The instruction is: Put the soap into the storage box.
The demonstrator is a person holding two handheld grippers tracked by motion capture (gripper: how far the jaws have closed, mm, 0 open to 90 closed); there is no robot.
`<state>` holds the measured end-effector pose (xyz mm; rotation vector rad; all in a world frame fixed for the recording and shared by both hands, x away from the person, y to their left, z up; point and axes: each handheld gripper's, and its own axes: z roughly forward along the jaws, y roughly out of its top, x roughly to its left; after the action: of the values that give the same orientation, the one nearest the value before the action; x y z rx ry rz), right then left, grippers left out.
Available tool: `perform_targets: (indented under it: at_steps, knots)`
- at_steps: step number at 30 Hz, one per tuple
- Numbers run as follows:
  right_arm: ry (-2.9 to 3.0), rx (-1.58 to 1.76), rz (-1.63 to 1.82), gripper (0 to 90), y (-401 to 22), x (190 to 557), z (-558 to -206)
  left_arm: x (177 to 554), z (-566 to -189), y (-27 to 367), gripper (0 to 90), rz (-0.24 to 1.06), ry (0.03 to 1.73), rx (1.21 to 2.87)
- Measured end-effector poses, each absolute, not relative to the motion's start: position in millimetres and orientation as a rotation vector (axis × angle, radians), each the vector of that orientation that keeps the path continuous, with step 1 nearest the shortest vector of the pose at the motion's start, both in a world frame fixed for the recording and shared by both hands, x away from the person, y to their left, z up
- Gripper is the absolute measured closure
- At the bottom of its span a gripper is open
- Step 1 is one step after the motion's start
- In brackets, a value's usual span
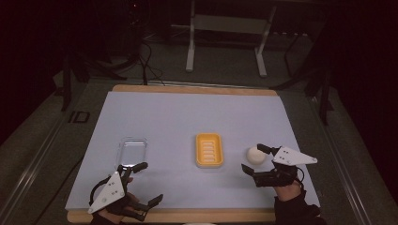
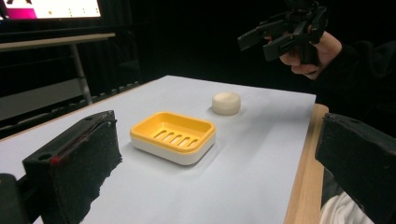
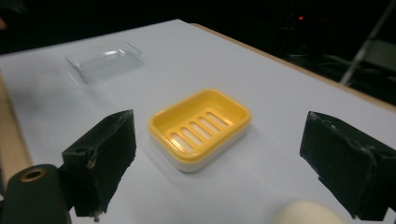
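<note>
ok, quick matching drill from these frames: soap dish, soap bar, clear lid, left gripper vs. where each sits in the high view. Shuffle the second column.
Things:
1. soap dish
2. soap bar
3. clear lid
4. left gripper

Places in the high view:
A. bottom left, at the table's near edge
B. right of the yellow tray, between the right gripper's jaws
C. centre of the sheet
D. left of the yellow tray

Pairs: 1-C, 2-B, 3-D, 4-A

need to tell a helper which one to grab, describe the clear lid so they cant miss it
On the pale blue table mat, start at the yellow soap dish in the middle, then look toward the left gripper. The clear lid lies flat there, the one see-through piece, unlike the round white soap.
</note>
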<state>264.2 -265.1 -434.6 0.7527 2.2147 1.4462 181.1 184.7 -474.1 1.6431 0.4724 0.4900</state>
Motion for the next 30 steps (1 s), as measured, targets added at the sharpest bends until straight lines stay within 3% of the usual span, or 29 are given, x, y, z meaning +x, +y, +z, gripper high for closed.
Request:
perform_targets:
  at_steps: [30]
  knots:
    - [2.64,0.318,1.251,9.5,-246.2,276.5,-417.2,177.8,-474.7,185.7,0.1,0.498,0.481,1.666]
